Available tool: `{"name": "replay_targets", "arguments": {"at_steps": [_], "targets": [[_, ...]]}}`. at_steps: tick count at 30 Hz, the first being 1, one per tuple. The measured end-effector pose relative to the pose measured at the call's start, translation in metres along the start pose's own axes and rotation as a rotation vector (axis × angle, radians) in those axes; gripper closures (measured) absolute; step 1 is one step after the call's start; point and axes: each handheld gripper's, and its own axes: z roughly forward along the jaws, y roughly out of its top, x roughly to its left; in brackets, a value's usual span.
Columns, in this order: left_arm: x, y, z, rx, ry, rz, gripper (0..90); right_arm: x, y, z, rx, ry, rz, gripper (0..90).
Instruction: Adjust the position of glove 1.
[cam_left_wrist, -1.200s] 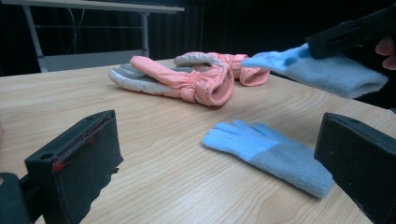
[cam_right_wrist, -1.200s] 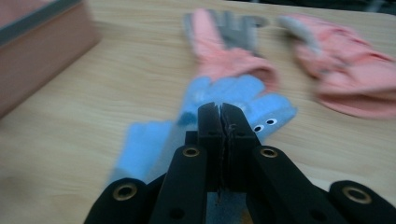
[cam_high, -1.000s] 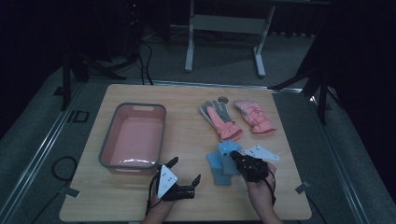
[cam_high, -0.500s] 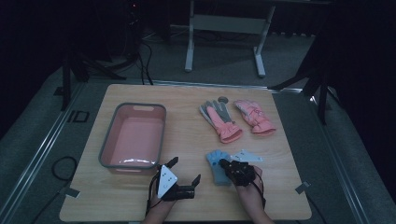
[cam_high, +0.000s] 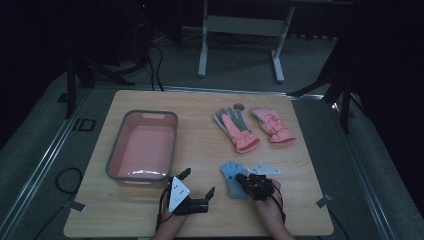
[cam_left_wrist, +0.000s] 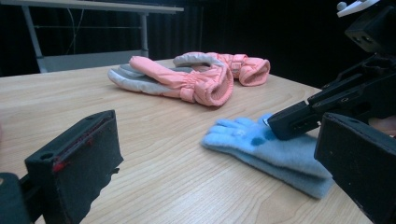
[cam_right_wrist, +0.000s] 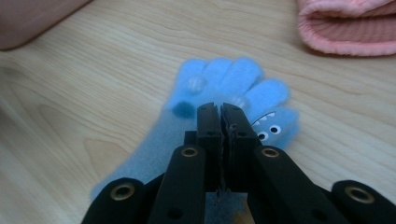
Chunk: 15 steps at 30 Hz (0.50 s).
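Observation:
A light blue glove (cam_high: 231, 176) (cam_right_wrist: 219, 77) lies flat near the table's front edge, on top of a second blue glove whose eye pattern (cam_right_wrist: 271, 130) peeks out. My right gripper (cam_high: 240, 178) (cam_right_wrist: 220, 109) is low on the top glove's palm, jaws shut with the fabric nipped at their tips. In the left gripper view its jaw tip (cam_left_wrist: 280, 126) touches the glove (cam_left_wrist: 271, 154). My left gripper (cam_high: 198, 182) (cam_left_wrist: 219, 140) rests open on the table to the left, nothing between its pads.
Two pink winter gloves (cam_high: 239, 132) (cam_high: 273, 126) (cam_left_wrist: 187, 79) lie at the back right. A pink basin (cam_high: 172, 145) with a grey rim stands at the left. A metal stand (cam_high: 240, 25) is beyond the table.
My right gripper has come down and slightly left with the blue glove, which now lies flat over the other one. The left gripper has stayed put.

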Motion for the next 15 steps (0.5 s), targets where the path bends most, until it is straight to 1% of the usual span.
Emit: {"name": "replay_targets", "arguments": {"at_steps": [2, 7, 9, 10, 12, 13, 14, 15], "targets": [[0.0, 0.0, 0.0, 0.0, 0.0, 0.0, 0.5, -0.002, 0.0, 0.0, 0.0, 0.0, 0.006, 86.3], [0.0, 0.0, 0.0, 0.0, 0.001, -0.001, 0.5, -0.003, -0.004, 0.004, 0.014, -0.007, -0.014, 84.7], [0.0, 0.0, 0.0, 0.002, 0.007, -0.003, 0.5, -0.005, -0.005, 0.006, 0.015, -0.001, -0.018, 82.9], [0.0, 0.0, 0.0, 0.004, 0.01, -0.004, 0.5, -0.005, -0.005, 0.005, 0.014, 0.005, -0.014, 80.5], [0.0, 0.0, 0.0, 0.004, 0.01, -0.004, 0.5, -0.006, -0.004, 0.004, 0.01, 0.01, -0.014, 80.5], [0.001, 0.0, 0.001, 0.007, 0.007, -0.018, 0.5, -0.006, -0.004, 0.004, 0.01, 0.01, -0.014, 75.8], [0.001, 0.001, 0.001, 0.012, 0.007, -0.021, 0.5, -0.006, -0.002, 0.0, -0.006, 0.038, -0.025, 62.7], [0.0, 0.001, 0.002, 0.016, 0.007, -0.013, 0.5, -0.008, -0.001, -0.005, -0.023, 0.046, -0.034, 52.4]]}}
